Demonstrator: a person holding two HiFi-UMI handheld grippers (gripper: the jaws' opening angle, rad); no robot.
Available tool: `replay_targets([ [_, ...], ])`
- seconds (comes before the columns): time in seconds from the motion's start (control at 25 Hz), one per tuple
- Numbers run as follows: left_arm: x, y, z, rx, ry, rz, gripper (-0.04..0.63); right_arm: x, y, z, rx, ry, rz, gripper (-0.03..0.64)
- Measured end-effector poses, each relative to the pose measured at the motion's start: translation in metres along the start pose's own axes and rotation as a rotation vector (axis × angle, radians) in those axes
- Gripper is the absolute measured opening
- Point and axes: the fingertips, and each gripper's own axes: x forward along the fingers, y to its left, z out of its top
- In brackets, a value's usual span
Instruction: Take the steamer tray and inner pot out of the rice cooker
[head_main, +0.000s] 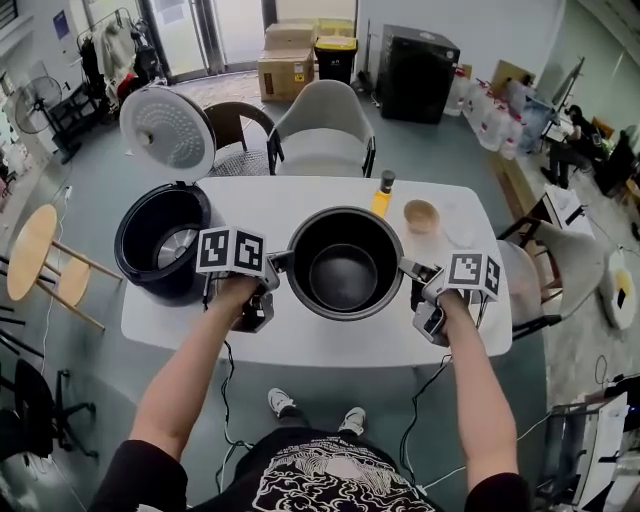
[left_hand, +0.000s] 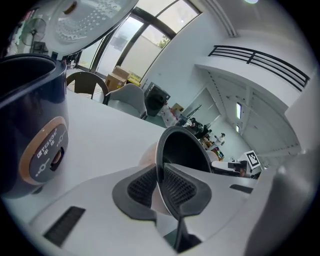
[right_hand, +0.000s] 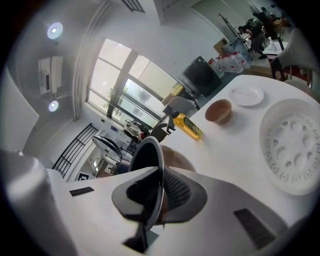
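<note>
The dark inner pot (head_main: 345, 275) is over the middle of the white table (head_main: 300, 345), empty and upright; I cannot tell whether its base touches the tabletop. My left gripper (head_main: 280, 262) is shut on the pot's left rim, and my right gripper (head_main: 408, 268) is shut on its right rim. In the left gripper view the pads (left_hand: 177, 187) pinch the thin rim of the pot (left_hand: 185, 150). The right gripper view shows the same grip on the pot (right_hand: 147, 155). The dark rice cooker (head_main: 160, 240) stands at the table's left end with its lid (head_main: 167, 125) up. The white steamer tray (right_hand: 295, 145) lies on the table to the right.
A yellow bottle (head_main: 382, 195), a tan bowl (head_main: 421, 215) and a small white plate (right_hand: 248, 95) sit at the table's far right. Two chairs (head_main: 320, 130) stand behind the table, a wooden stool (head_main: 40, 255) is at the left, and another chair (head_main: 525, 285) is at the right.
</note>
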Motion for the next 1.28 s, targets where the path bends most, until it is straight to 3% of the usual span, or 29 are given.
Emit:
replay_targets([
  [0.48, 0.014, 0.030, -0.028, -0.052, 0.062, 0.040, 0.058, 0.029, -0.029, -0.022, 0.017, 0.062, -0.065, 0.043],
  [0.84, 0.017, 0.031, -0.026, -0.032, 0.061, 0.033, 0.067, 0.034, -0.034, -0.021, 0.013, 0.063, -0.086, 0.051],
  [1.08, 0.020, 0.030, -0.023, 0.002, 0.067, 0.033, 0.075, 0.036, -0.036, -0.017, -0.058, 0.060, -0.111, 0.057],
  [1.28, 0.016, 0.030, -0.025, 0.041, 0.077, 0.051, 0.078, 0.031, -0.031, -0.014, -0.209, 0.067, -0.184, 0.060],
])
